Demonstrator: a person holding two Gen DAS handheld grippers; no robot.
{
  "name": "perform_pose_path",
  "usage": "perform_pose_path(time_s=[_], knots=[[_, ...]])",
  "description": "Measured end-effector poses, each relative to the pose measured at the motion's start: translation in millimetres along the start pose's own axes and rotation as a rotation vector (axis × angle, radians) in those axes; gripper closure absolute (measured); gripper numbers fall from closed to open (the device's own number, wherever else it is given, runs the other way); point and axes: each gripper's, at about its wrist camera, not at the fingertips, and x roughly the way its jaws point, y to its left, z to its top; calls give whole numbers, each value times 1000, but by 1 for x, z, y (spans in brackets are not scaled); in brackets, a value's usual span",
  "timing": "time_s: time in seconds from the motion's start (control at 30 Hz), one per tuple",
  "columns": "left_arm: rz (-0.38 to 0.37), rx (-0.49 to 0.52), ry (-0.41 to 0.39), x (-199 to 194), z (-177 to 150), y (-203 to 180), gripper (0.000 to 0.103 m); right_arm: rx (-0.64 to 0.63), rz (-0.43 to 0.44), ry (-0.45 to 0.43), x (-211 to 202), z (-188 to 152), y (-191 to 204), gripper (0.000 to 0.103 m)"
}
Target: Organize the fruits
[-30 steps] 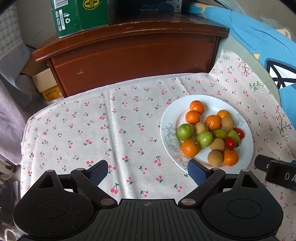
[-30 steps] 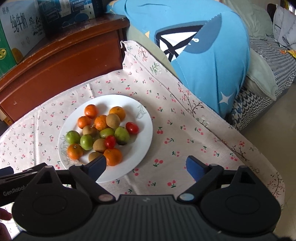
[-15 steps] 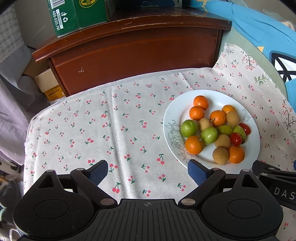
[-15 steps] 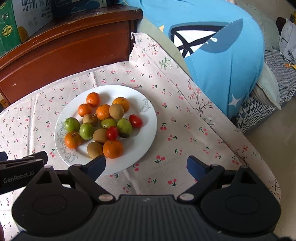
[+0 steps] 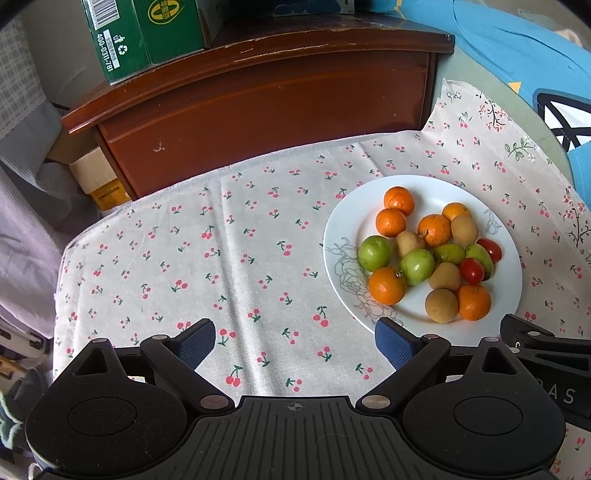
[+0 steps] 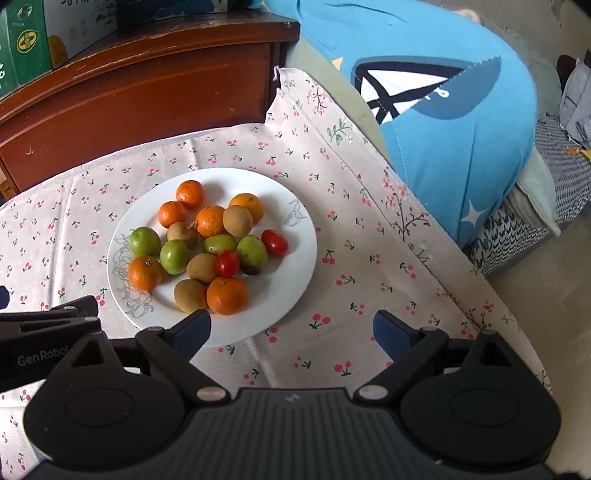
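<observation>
A white plate [image 5: 436, 186] [image 6: 291, 266] on a cherry-print cloth holds several mixed fruits: orange tangerines [image 5: 386, 285] [image 6: 226, 295], green fruits [image 5: 375, 253] [image 6: 144, 242], brown kiwis [image 5: 441, 305] [image 6: 190, 294] and two red cherry tomatoes [image 5: 472, 270] [image 6: 274, 242]. My left gripper [image 5: 295, 341] is open and empty, hovering over the cloth left of the plate. My right gripper [image 6: 291, 330] is open and empty, above the plate's near right edge. Each gripper's body shows at the edge of the other's view.
A dark wooden cabinet [image 5: 266, 99] [image 6: 140, 92] stands behind the cloth, with green cartons [image 5: 147, 33] on top. A blue cushion [image 6: 443, 99] lies to the right, beside the cloth's right edge. Boxes [image 5: 99, 181] and grey fabric sit at the left.
Both views have shifted slightly; the plate now sits a little higher and nearer the middle in each view. Both grippers stay open and empty.
</observation>
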Motion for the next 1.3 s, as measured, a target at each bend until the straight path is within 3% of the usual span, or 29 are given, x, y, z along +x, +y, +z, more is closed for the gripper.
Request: perform_pose_path(time_s=[0.8, 1.3], knots=[[65, 30, -13, -1, -5, 0, 8, -31, 22, -5, 4, -2, 5, 9], [122, -6, 5, -17, -42, 38, 8, -92, 110, 6, -5, -28, 32, 9]])
